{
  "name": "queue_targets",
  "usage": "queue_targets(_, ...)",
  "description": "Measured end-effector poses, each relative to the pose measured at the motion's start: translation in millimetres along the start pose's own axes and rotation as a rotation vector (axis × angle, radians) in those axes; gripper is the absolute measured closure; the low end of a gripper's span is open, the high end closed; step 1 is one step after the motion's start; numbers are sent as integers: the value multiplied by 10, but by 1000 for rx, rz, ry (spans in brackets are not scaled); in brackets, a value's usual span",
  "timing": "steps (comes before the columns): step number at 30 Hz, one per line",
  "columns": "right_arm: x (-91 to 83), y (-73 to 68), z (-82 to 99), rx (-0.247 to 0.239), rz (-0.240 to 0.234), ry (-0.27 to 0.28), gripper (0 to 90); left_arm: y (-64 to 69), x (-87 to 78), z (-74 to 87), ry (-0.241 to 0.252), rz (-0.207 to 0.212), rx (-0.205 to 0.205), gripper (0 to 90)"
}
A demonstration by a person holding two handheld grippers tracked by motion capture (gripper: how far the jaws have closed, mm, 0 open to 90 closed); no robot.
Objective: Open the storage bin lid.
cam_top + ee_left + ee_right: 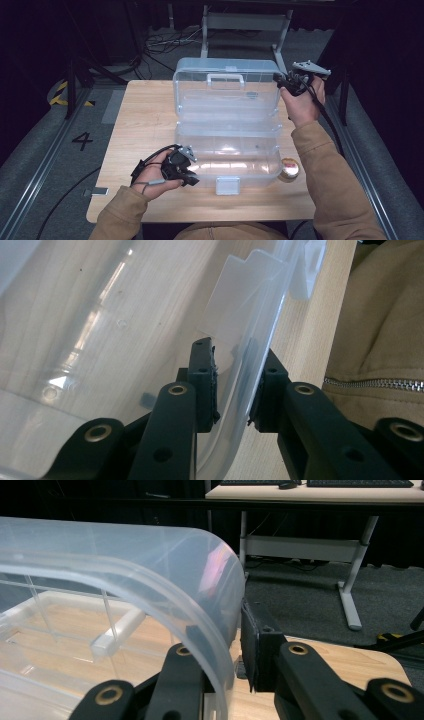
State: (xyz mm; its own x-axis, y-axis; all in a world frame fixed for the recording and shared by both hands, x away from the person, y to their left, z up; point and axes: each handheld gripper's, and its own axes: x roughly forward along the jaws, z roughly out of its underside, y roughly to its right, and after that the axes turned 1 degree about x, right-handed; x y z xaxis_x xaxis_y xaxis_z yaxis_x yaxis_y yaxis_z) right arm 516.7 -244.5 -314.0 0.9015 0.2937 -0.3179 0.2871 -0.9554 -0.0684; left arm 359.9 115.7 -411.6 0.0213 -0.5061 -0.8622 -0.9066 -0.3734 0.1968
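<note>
High view: nearest the camera, the person's tan sleeves come in over the near edge of the bench (150, 200). The left tongs (191, 176) sit at the near left corner of the clear plastic box (227, 160), which stands open in the middle of the bench with its long axis running left to right. Its lid (225, 90) is swung up and back on the far side, handle uppermost. The right tongs (281, 80) are at the lid's far right upper corner. A small roll of tape (289, 169) lies just beside the box's near right corner.

Left gripper view: the tongs (234, 390) straddle the box's curved wall (250, 370), one jaw inside and one outside. A sliver of gap seems to remain at the inner pad, so I cannot tell whether they pinch the wall or only bracket it.

Right gripper view: the right tongs (235, 665) have the lid's rounded rim (215, 630) between them, with the outer jaw close against the plastic; they look closed on the rim.

The coming move likely turns on the lid: it stands beyond the base, hinged along the box's long axis, so closing it means swinging the right hand towards the near side while the left hand, nearer the base, steadies it.
</note>
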Motion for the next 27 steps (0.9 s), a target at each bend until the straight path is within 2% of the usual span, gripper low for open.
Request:
queue_targets(4,52,10,-11,1,2,-8,792,13,7,8,5,-15,-14,748)
queue_targets(9,117,23,-18,2,8,-17,795,53,20,1,-29,-64,3,749)
queue_targets(27,355,79,-33,2,16,-61,804,74,26,14,-25,-80,-10,745)
